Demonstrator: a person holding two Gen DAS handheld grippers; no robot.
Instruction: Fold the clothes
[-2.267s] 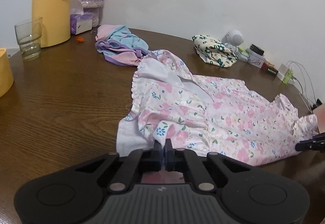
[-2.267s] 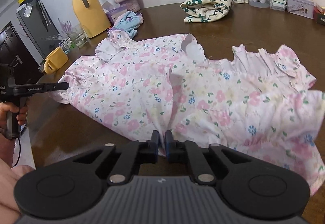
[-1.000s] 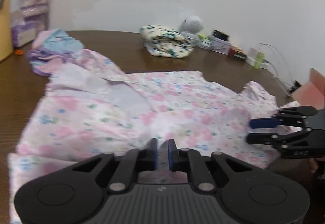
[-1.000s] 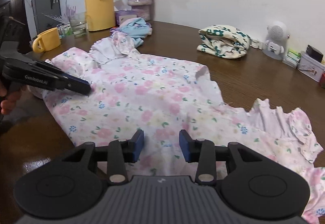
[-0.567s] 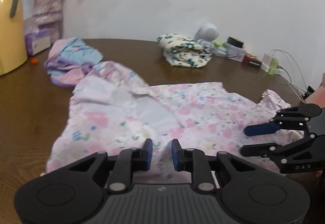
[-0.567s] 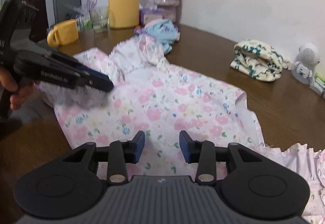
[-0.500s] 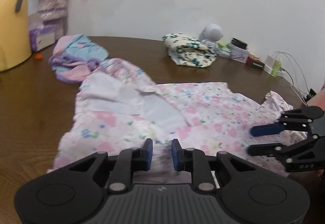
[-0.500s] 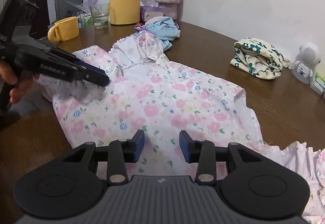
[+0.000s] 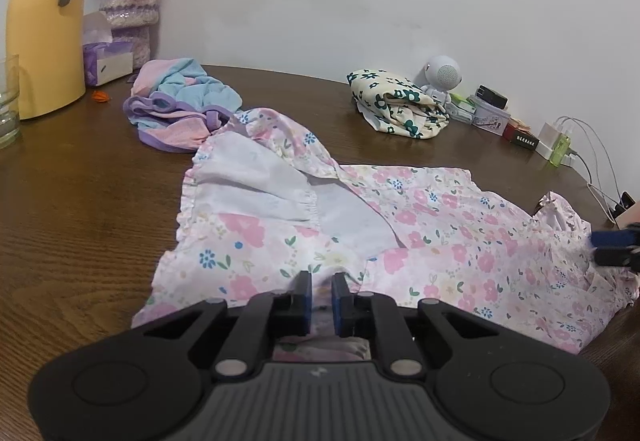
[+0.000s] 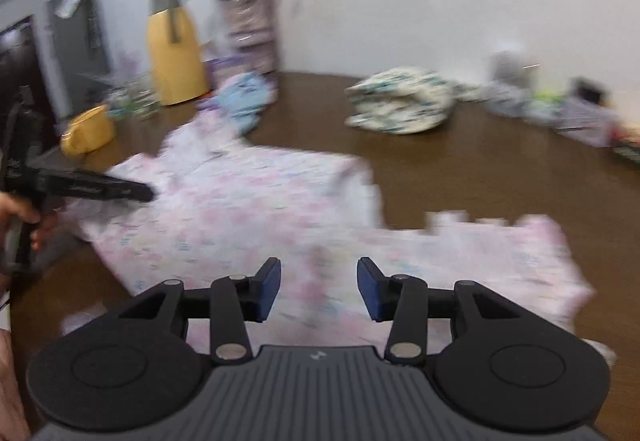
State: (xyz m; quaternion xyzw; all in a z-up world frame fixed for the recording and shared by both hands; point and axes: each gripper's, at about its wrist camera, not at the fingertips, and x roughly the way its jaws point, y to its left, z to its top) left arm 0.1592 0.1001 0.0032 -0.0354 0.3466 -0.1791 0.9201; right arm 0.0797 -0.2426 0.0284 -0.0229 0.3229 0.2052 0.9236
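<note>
Floral dress [image 9: 440, 225] spread under both tongs, left tongs [image 9: 321, 297] closing on its hem, right tongs [image 10: 318, 289] opening above

Right wrist view blurred throughout: floral dress [image 10: 256, 209] print smeared, small items at 2 o'clock unreadable. Left wrist view: right gripper [image 9: 616, 250] cut by the 3 o'clock edge; drinking glass [image 9: 8, 101] cut at 9 o'clock; dress hem hidden behind left gripper [image 9: 321, 299].
</note>
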